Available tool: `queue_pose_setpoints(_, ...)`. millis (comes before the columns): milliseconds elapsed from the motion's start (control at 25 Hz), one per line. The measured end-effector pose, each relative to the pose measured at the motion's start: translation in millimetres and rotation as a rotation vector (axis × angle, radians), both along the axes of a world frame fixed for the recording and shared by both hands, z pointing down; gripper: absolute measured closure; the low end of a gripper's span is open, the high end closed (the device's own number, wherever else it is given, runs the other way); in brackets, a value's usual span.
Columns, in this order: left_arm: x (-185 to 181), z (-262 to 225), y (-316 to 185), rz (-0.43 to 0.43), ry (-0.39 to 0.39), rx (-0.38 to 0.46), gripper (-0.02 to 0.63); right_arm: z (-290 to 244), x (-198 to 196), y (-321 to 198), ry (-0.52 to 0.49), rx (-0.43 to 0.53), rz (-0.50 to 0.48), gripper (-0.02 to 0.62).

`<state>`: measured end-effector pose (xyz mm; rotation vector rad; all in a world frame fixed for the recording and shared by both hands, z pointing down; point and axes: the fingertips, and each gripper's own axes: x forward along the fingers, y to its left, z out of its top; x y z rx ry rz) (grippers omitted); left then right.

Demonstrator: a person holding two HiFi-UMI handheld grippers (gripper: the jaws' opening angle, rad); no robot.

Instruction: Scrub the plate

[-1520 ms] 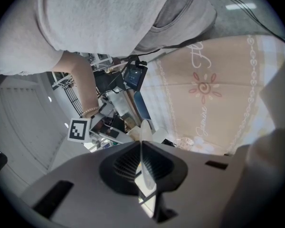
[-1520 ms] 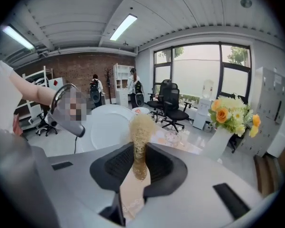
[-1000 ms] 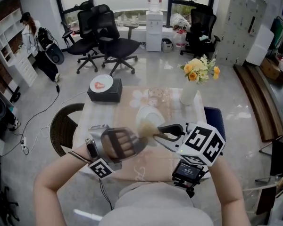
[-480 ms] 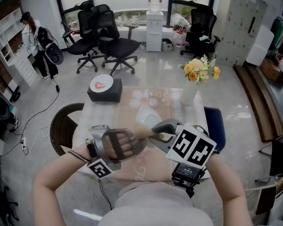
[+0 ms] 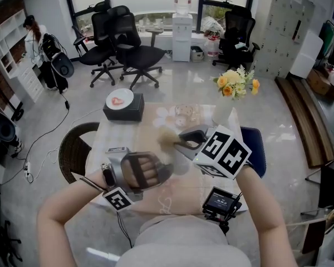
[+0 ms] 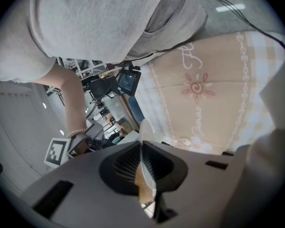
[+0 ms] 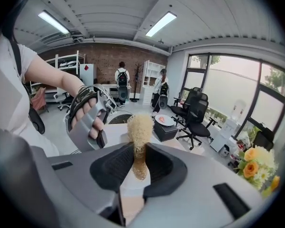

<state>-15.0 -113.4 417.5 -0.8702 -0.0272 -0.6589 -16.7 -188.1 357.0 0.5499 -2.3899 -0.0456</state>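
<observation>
My left gripper (image 5: 165,169) is shut on a white plate (image 5: 180,164) and holds it on edge above the table. In the left gripper view the thin rim of the plate (image 6: 143,132) runs up from between the closed jaws of the left gripper (image 6: 145,175). A beige fibre scrubber (image 5: 167,138) is clamped in my right gripper (image 5: 183,141), whose marker cube (image 5: 222,152) sits just right of the plate. In the right gripper view the tufted end of the scrubber (image 7: 140,126) sticks up out of the right gripper (image 7: 138,167), with the left gripper's handle (image 7: 88,120) to its left.
The table carries a beige patterned cloth (image 5: 128,143). At its far end stand a vase of yellow flowers (image 5: 232,88), a glass dish (image 5: 186,114) and a black box (image 5: 123,111) topped by a small plate. A wicker chair (image 5: 72,149) is at left, a blue seat (image 5: 257,146) at right.
My right gripper has carried the scrubber up and away across the plate, toward the far side of the table. The left gripper and the plate have stayed put.
</observation>
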Motion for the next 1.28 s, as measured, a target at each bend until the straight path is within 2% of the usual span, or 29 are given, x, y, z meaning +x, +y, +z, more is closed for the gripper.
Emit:
queue_pose_setpoints(280, -3, -1, -4, -0.006, 0.006, -0.002, 0.588, 5, 3, -33, -0.015, -0.030, 0.072, 0.515)
queue_pose_setpoints(560, -4, -4, -4, -0.013, 0.007, -0.007, 0.588, 22, 16, -52, -0.040, -0.101, 0.165, 0.515)
queue_pose_setpoints(960, -3, -8, -7, -0.025, 0.027, -0.007, 0.588, 51, 44, -60, -0.088, -0.186, 0.298, 0.515)
queue_pose_setpoints(1280, -5, -10, -9, -0.038, 0.038, -0.012, 0.588, 81, 68, -50, -0.065, -0.247, 0.344, 0.515)
